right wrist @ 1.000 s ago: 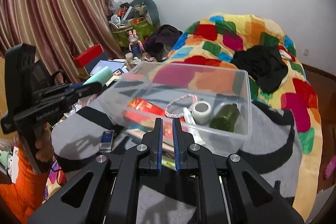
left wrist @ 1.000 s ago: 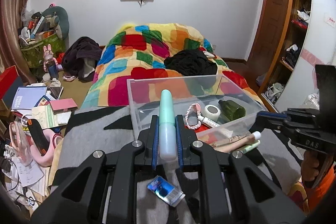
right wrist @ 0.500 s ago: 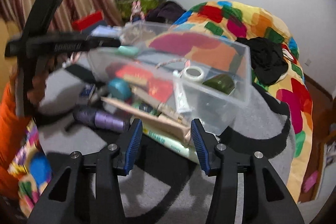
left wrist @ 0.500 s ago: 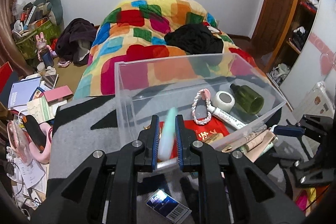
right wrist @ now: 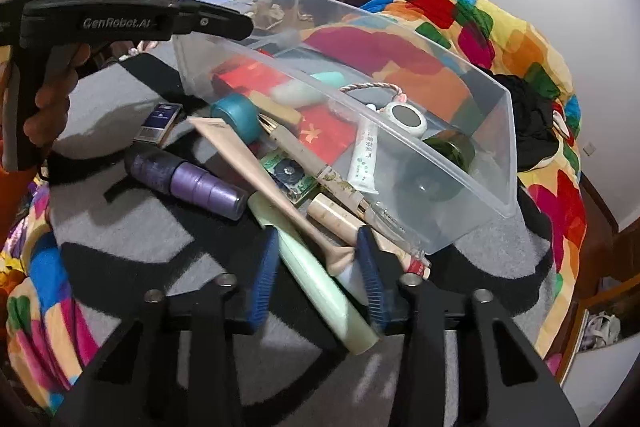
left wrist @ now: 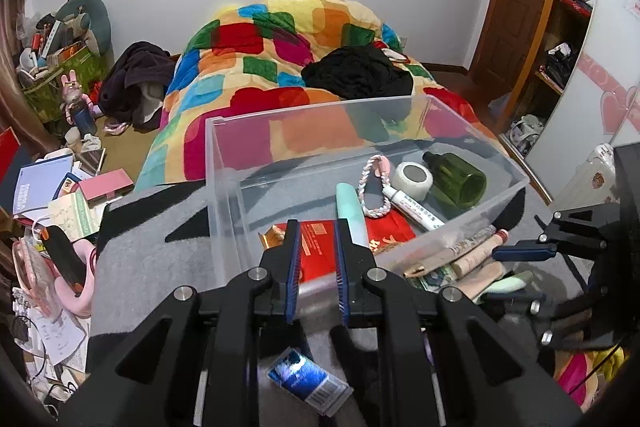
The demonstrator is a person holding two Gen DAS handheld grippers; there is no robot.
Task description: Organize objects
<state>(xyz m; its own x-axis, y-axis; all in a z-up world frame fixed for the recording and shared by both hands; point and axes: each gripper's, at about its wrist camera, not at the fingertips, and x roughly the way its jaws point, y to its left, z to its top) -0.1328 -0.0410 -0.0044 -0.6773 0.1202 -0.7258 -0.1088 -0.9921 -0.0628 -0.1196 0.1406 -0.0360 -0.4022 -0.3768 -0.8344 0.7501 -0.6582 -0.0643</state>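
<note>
Over the near wall of the clear plastic box [left wrist: 224, 187], in the left wrist view, the left gripper [left wrist: 316, 267] has its jaws apart with nothing between them; the mint tube [left wrist: 350, 215] lies inside the box, beside its right finger. From the right wrist view, the right gripper [right wrist: 316, 275] is closing around a pale green tube [right wrist: 320, 279] and a beige tube [right wrist: 280, 187] outside the box [right wrist: 472, 163], not yet pressing them.

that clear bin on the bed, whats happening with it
A person is tidying small items into the clear plastic bin with a gripper in each hand. The left gripper is open over the bin, and the mint tube lies inside by the red packet. The right gripper is closing around the pale green tube and the beige tube outside the bin.
</note>
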